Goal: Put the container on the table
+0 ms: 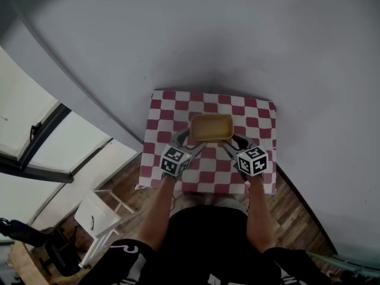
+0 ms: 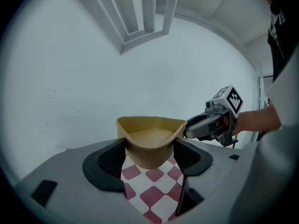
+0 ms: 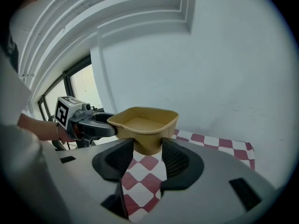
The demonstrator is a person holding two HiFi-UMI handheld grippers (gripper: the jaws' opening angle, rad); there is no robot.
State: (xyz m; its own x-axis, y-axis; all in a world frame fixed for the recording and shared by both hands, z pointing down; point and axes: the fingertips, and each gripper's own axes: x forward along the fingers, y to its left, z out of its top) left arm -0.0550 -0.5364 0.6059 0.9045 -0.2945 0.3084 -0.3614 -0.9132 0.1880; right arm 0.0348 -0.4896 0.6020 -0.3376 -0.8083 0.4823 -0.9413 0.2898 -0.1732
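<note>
A tan, empty plastic container (image 1: 211, 127) hangs just above a small table covered in a red-and-white checked cloth (image 1: 261, 114). Both grippers hold it by its near corners. My left gripper (image 1: 189, 137) is shut on the container's left corner (image 2: 149, 141), which is pinched between the black pads (image 2: 112, 160). My right gripper (image 1: 229, 139) is shut on the right corner (image 3: 145, 125), between its pads (image 3: 175, 158). Each gripper view shows the other gripper at the far rim: the right gripper (image 2: 190, 127) and the left gripper (image 3: 110, 129).
The table stands against a plain grey-white wall (image 1: 237, 34). A window (image 1: 47, 141) runs along the left. A white stool (image 1: 98, 215) sits on the wooden floor at lower left. The person's legs are close to the table's near edge (image 1: 208, 189).
</note>
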